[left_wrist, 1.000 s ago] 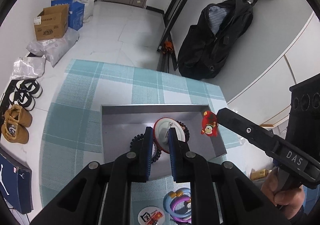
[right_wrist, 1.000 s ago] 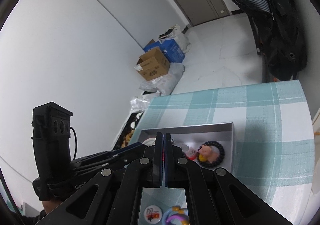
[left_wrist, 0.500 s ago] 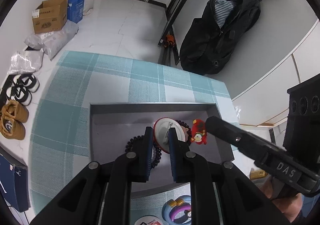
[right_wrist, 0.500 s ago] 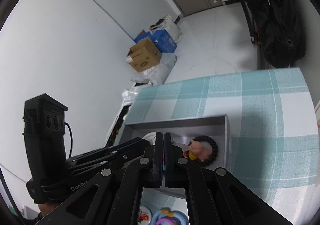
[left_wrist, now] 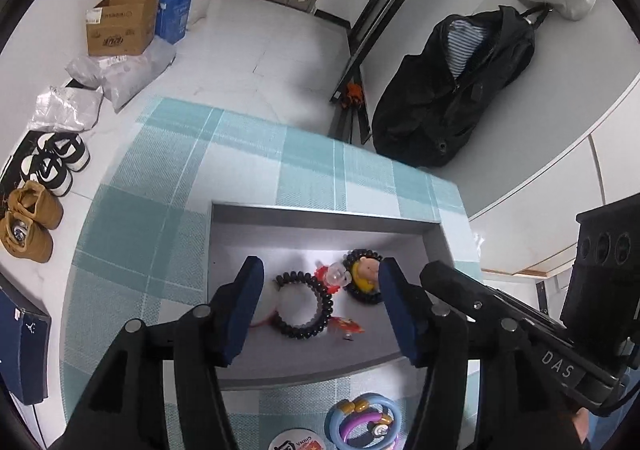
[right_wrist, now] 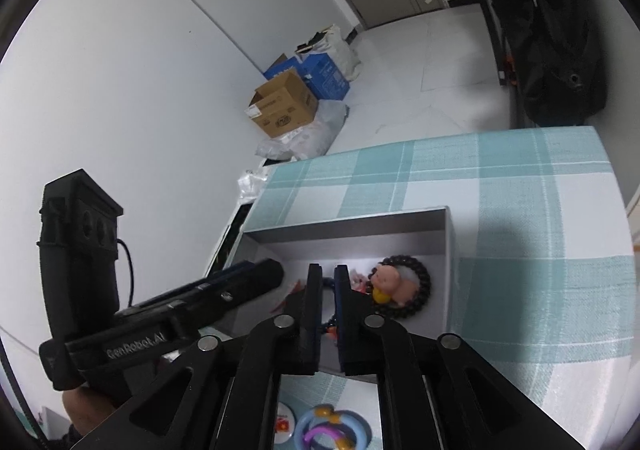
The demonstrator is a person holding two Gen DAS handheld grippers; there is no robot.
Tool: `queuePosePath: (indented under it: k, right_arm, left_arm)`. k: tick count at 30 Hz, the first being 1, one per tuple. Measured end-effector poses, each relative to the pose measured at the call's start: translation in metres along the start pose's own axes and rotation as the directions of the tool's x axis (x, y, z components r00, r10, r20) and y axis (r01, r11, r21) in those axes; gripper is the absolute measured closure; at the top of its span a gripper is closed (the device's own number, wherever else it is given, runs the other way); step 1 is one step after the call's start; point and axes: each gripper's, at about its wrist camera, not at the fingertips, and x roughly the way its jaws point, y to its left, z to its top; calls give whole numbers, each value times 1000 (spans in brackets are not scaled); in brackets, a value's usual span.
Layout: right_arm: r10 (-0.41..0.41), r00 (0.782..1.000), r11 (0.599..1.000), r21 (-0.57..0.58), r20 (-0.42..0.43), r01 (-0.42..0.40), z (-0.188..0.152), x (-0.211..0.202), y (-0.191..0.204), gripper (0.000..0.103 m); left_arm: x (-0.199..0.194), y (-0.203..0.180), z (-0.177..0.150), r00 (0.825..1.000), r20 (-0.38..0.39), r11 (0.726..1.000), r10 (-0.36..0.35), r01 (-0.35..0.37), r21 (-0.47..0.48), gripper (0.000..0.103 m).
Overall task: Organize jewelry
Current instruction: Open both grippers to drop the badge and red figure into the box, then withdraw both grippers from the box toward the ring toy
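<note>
A grey tray (left_wrist: 320, 214) sits on the teal checked cloth. In it lie a black coiled bracelet (left_wrist: 303, 306), a black bead bracelet with a pig charm (left_wrist: 363, 274) and small red pieces (left_wrist: 347, 324). My left gripper (left_wrist: 320, 290) is open and empty, its jaws wide apart above the coiled bracelet. My right gripper (right_wrist: 328, 282) hovers over the tray (right_wrist: 348, 222), jaws nearly closed with a narrow gap and nothing in them, left of the pig bracelet (right_wrist: 400, 290).
Blue and purple rings (left_wrist: 360, 422) and a round badge (left_wrist: 296, 444) lie on the cloth in front of the tray. Boxes (left_wrist: 120, 26), shoes (left_wrist: 32, 218) and bags lie on the floor to the left. A black bag (left_wrist: 452, 98) leans at the wall.
My left gripper opened and let go of the round red-rimmed piece it held; it is no longer in sight. The right gripper's jaws parted slightly and let the red charm drop in the tray.
</note>
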Motion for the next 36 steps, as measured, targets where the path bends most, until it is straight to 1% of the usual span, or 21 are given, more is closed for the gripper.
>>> queuePosePath:
  k: [1,2,3,5,9,11,14,16,18,19,22,24,27,30,33,36]
  right_arm:
    - [1,1000,1000,-8,10,-1,0,-3,1,92]
    - [-1,1000,1000,-15,17,1,0,-6,3,85]
    - [0,1000,1000,-28,28,1,-1,-10,5,82]
    - [6,999,999,-52,52,-3,-2,-18,9,71]
    - [5,998,998,-68,59,-1,-8,-24,13,67]
    - [-2,998,997,-74,56,7,-13,-26,15,58]
    - [-3,998,996,-90,57,8,-18,-29,18,57]
    - [-12,998,995,-103,63,18,-21,-33,20,55]
    - [-6,998,994,-107,68,13,-22,-37,20,52]
    - [-5,997,994,-109,73,13,-23,-40,21,49]
    - [3,995,992,-124,100,9,-25,-49,24,43]
    - [11,994,992,-129,112,4,-28,-54,26,40]
    - [6,994,991,-136,111,9,-34,-56,28,37]
    - [-4,994,989,-148,106,20,-45,-59,31,33]
    - [-19,994,987,-157,105,35,-59,-65,33,29]
    - [-33,995,985,-166,99,49,-68,-67,33,27]
  left_arm:
    - [-1,-1,0,1000,4,1000,-2,2,9,48]
    - [-4,-4,-1,1000,14,1000,2,-2,26,48]
    - [-5,-5,-2,1000,21,999,12,-13,40,48]
    - [-9,-6,-6,999,28,997,33,-35,64,48]
    - [-14,-2,-13,999,31,998,33,-35,58,48]
    - [-17,-3,-15,998,40,997,44,-47,68,48]
    - [-24,-7,-19,996,64,993,57,-64,100,48]
    - [-29,-9,-21,995,77,990,69,-78,119,47]
    - [-31,-8,-24,993,85,989,86,-95,115,40]
    - [-33,-7,-26,993,87,990,81,-91,109,37]
    - [-39,-4,-31,993,92,992,69,-79,103,36]
    - [-43,-6,-36,991,106,989,79,-90,113,36]
    - [-48,-8,-47,988,123,986,91,-107,131,36]
    - [-51,-11,-57,987,121,983,105,-122,139,35]
    - [-56,-9,-65,985,131,984,111,-128,128,34]
    - [-59,-6,-71,988,117,988,102,-114,108,33]
